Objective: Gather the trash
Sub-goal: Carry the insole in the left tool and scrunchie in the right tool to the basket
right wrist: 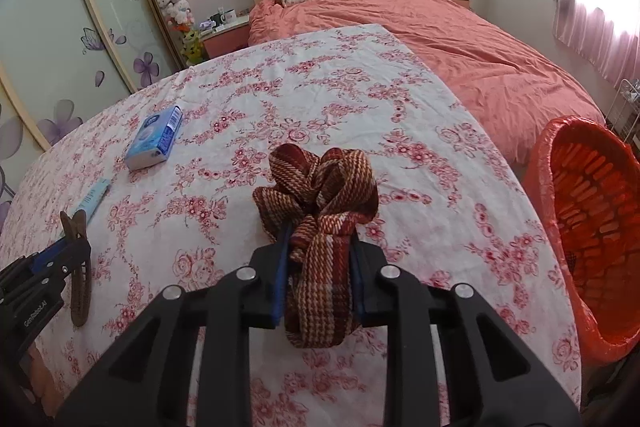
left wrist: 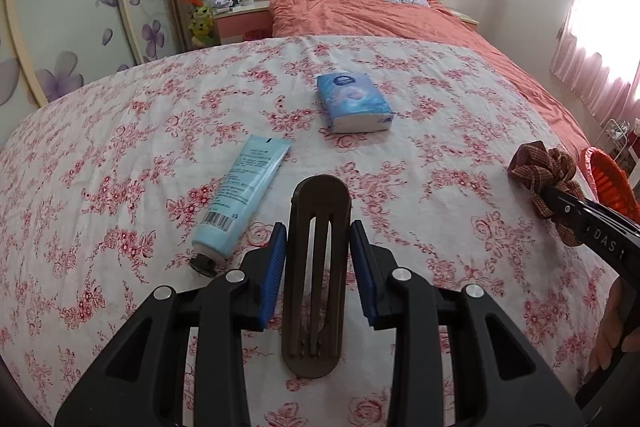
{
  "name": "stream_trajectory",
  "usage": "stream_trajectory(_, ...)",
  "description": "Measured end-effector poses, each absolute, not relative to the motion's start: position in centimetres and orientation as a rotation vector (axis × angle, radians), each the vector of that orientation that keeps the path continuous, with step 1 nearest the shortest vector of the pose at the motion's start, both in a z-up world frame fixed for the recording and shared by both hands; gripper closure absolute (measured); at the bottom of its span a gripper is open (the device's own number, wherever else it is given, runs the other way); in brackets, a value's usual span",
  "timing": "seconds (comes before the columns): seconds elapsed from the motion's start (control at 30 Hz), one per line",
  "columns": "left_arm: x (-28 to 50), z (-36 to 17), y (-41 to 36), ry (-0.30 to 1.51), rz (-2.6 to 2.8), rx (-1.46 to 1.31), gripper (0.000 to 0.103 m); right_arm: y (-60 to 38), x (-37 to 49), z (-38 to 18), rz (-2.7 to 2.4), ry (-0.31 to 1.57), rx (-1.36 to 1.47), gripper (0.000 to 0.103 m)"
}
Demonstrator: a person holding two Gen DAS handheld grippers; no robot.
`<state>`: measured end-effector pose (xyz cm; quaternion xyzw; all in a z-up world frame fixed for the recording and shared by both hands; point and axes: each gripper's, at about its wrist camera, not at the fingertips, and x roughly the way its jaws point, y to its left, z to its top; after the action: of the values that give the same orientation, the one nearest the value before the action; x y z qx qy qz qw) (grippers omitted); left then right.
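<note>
My left gripper (left wrist: 319,233) stands around a long brown hair clip (left wrist: 316,275) that lies on the floral cloth; the blue pads sit close on both sides with small gaps. It also shows in the right wrist view (right wrist: 78,269). My right gripper (right wrist: 318,247) is shut on a brown-red plaid fabric scrunchie (right wrist: 320,199), held above the cloth; it also shows in the left wrist view (left wrist: 540,179). An orange-lined trash basket (right wrist: 588,223) stands at the right, beside the table edge.
A light blue tube (left wrist: 240,199) with a black cap lies left of the clip. A blue tissue pack (left wrist: 352,101) lies farther back. Beyond the cloth-covered table (left wrist: 120,147) is a bed with a coral duvet (left wrist: 400,15). Wardrobe doors stand at the left.
</note>
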<state>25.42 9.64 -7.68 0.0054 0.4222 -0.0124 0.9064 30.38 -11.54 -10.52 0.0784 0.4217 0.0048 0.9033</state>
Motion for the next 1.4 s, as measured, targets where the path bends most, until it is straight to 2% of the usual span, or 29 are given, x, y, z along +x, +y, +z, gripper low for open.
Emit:
stream_trajectory(0.23,25.5,-8.9,9.7,0.902,-0.012,-0.018,0.068,-11.4,30.1,-11.0,0.008,0.88,0.146,0.078)
stream_trajectory(0.3,25.0,-8.8,9.6,0.895,-0.009,-0.006,0.057,-11.5,30.1,-11.0,0.012,0.882,0.152,0.078)
stream_trajectory(0.37,24.4,-8.8,9.4,0.885,-0.001,0.014,0.056,-11.4,30.0,-11.0,0.012,0.882,0.156,0.078)
stream_trajectory(0.43,24.1,-9.1,9.3,0.893,0.002,0.025,0.056,-11.4,30.0,-11.0,0.011,0.881,0.154,0.078)
stream_trajectory(0.47,24.0,-9.0,9.3,0.887,0.001,0.022,0.067,-11.4,30.0,-11.0,0.01,0.881,0.153,0.078)
stream_trajectory(0.5,24.0,-9.0,9.3,0.886,-0.006,0.016,0.069,-11.4,30.0,-11.0,0.01,0.882,0.153,0.078)
stream_trajectory(1.0,24.0,-6.3,7.7,0.818,-0.031,0.035,0.07,-13.1,28.1,-8.5,0.024,0.828,0.198,0.078)
stream_trajectory(1.4,23.3,-1.3,2.6,0.716,-0.129,0.049,0.07,-18.2,24.0,-3.2,0.001,0.678,0.289,0.078)
